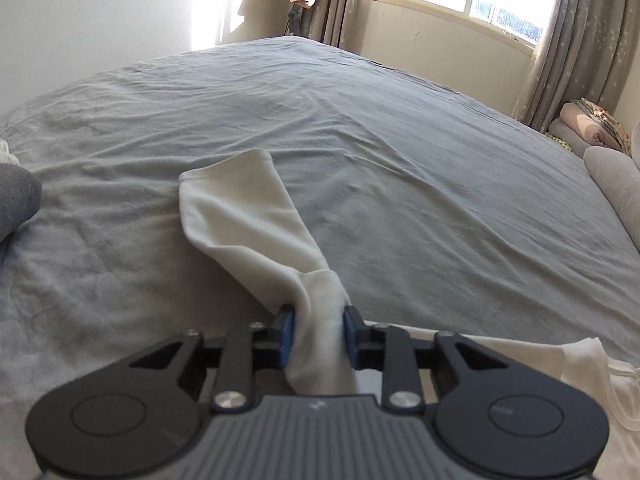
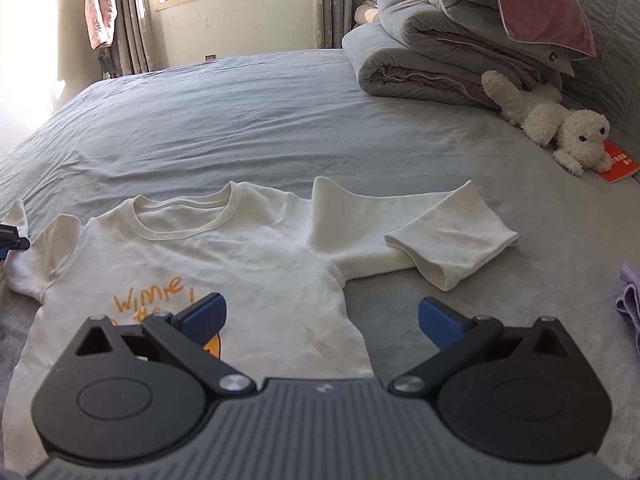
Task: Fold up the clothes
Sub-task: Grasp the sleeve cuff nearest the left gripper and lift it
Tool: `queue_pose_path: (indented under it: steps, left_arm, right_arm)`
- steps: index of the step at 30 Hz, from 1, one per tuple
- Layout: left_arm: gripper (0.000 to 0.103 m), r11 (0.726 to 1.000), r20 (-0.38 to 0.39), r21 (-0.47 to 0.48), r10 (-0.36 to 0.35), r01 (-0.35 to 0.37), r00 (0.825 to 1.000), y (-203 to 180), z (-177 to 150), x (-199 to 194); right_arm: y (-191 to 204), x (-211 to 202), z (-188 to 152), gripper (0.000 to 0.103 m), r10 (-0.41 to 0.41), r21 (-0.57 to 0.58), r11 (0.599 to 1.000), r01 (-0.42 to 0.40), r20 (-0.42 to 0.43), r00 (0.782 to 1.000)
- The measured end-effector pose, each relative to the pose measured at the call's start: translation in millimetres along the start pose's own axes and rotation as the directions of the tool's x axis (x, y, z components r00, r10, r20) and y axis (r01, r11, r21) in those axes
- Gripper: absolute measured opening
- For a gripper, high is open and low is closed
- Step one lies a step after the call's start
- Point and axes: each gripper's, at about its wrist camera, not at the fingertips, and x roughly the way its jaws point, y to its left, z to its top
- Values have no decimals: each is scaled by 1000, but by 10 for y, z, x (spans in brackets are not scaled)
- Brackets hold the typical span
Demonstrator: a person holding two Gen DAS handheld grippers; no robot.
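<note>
A white T-shirt (image 2: 224,264) with orange lettering lies face up on the grey bed sheet (image 2: 240,120). Its right sleeve (image 2: 436,236) lies spread out to the right, cuff partly folded over. My right gripper (image 2: 320,316) is open and empty, hovering over the shirt's lower right side. My left gripper (image 1: 318,332) is shut on the shirt's left sleeve (image 1: 248,216), bunched between the blue pads, with the cuff stretching away over the sheet. The left gripper's tip also shows at the left edge of the right wrist view (image 2: 10,238).
Folded quilts and a pink pillow (image 2: 460,40) are stacked at the back right, with a white plush dog (image 2: 560,124) and a red book (image 2: 620,164) beside them. A lilac cloth (image 2: 630,300) lies at the right edge. A grey garment (image 1: 16,200) lies at the left.
</note>
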Motion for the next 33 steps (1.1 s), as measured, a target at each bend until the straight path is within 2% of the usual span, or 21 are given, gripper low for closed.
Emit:
queue_pose_path:
  steps: [2,3,5,6,8,10,11,14,19,20,22,23,25,26,27,28,29,30,31,33]
  left_arm:
    - [17,1000,-52,10,28,-27,998,-43,43,-183]
    - [17,999,-63,39,6,-4,998,-98,53,-352]
    - [19,991,-58,71,-106,110,993,-159,41,-696]
    - [26,979,-62,84,-180,185,982,-159,36,-868]
    - [28,974,-60,59,-216,219,975,-82,63,-1021]
    - [32,985,-31,-6,-174,174,984,78,117,-1074]
    - [37,988,-19,-27,-152,151,988,146,136,-1075]
    - [52,993,-45,-83,-89,85,995,336,160,-948]
    - [66,975,-99,-219,-45,22,994,605,69,-729]
    - [70,973,-89,-229,-39,18,995,639,62,-687]
    - [73,966,-70,-258,-26,7,997,708,56,-587]
    - [73,958,-60,-285,-42,23,997,743,51,-526]
    - [78,936,-51,-336,-127,103,991,787,19,-366]
    - [77,935,-66,-337,-142,112,988,772,-7,-293]
    - [68,942,-74,-321,-132,101,989,732,-41,-250]
    - [55,957,-69,-279,-108,84,992,678,-64,-243]
    - [28,972,-74,-230,-75,56,994,608,-73,-262]
    - [18,969,-83,-243,-62,40,995,612,-61,-312]
    - [14,964,-91,-264,-54,28,994,621,-47,-376]
    - [7,941,-83,-333,-97,64,992,645,-7,-702]
  right_arm:
    - [3,-12,0,103,6,3,1000,-6,2,1000]
    - [8,-14,0,103,9,3,1000,-9,3,1000]
    - [19,-2,-2,103,14,-1,1000,-14,1,1000]
    - [24,0,-4,103,16,-3,1000,-16,0,1000]
    - [26,-7,-13,103,18,-2,1000,-18,0,1000]
    - [20,-6,-21,103,22,6,1000,-22,-2,1000]
    - [21,-2,-24,103,25,10,1000,-25,-4,1000]
    - [11,20,-28,103,33,23,999,-33,-11,999]
    - [-46,55,-30,103,31,59,998,-29,-28,999]
    - [-53,47,-29,103,34,66,997,-33,-25,999]
    - [-49,31,-30,103,41,68,997,-39,-22,999]
    - [-41,22,-34,103,45,67,997,-43,-21,999]
    - [-24,6,-42,103,53,67,996,-51,-19,998]
    - [-15,6,-43,103,57,66,996,-55,-19,998]
    - [-9,7,-42,103,59,65,996,-58,-20,998]
    - [-3,0,-45,103,62,65,996,-60,-19,998]
    - [-1,-9,-47,103,64,66,996,-63,-18,998]
    - [2,-19,-48,103,66,67,996,-65,-16,998]
    - [7,-28,-47,103,68,67,996,-67,-14,998]
    - [12,-46,-43,103,67,66,996,-67,-9,998]
